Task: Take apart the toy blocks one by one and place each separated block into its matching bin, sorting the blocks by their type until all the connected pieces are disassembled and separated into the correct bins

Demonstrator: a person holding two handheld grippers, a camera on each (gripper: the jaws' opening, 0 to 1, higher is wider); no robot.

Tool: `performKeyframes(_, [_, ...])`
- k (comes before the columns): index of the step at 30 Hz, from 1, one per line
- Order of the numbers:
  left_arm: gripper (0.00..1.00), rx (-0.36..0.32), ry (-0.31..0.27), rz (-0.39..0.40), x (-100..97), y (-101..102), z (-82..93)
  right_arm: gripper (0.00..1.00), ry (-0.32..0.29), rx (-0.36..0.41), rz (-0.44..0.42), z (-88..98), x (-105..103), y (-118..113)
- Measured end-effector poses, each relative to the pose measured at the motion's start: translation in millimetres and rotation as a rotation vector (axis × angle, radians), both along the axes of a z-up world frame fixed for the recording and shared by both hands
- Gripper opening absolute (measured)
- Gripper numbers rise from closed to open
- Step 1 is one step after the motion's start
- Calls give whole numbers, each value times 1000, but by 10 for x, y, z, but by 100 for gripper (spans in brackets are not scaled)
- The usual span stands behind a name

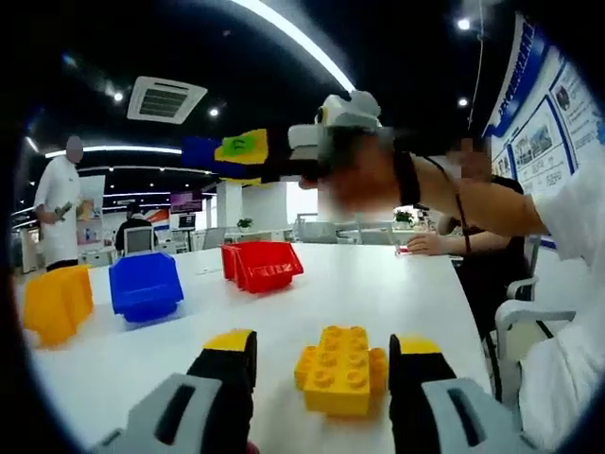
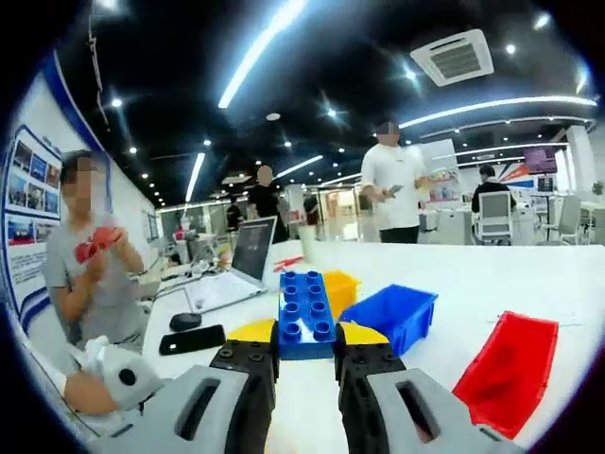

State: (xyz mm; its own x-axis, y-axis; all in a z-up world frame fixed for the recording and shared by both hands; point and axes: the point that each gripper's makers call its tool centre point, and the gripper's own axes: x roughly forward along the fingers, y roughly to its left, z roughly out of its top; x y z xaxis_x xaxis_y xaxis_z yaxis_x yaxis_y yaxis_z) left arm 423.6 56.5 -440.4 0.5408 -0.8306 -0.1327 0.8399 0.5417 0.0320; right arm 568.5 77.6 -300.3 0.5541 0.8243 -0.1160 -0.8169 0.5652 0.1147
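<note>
My right gripper (image 2: 307,364) pinched the blue block (image 2: 304,312) upright above the blue bin (image 2: 397,317), just beyond and right; my left gripper (image 1: 321,364) stood spread around the yellow block (image 1: 342,369).

In your left gripper view, a block (image 1: 342,370) sits on the table (image 1: 397,293) right between your jaws. Farther back, three bins run in a row: one far left (image 1: 59,303), one beside it (image 1: 145,285), another toward the middle (image 1: 262,265). In your right gripper view, your jaws pinch a block (image 2: 305,314), with a laptop (image 2: 236,265) behind-left and a phone (image 2: 192,339) nearer.
</note>
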Motion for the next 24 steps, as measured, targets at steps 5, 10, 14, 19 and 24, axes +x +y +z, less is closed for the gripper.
performKeyframes(5, [56,5,-3,7,26,8,-3,24,31,-36,-59,-31,353,128])
performKeyframes(10, [55,8,-6,14,54,21,-5,24,49,-125,-106,-169,675,247])
performKeyframes(14, [55,10,-11,20,96,54,-7,25,73,-147,-135,-261,874,345])
performKeyframes(19, [55,16,-16,21,101,56,-15,25,83,-204,-174,-413,1107,432])
performKeyframes(24, [55,12,-17,20,107,62,-9,25,99,-202,-208,-468,1281,503])
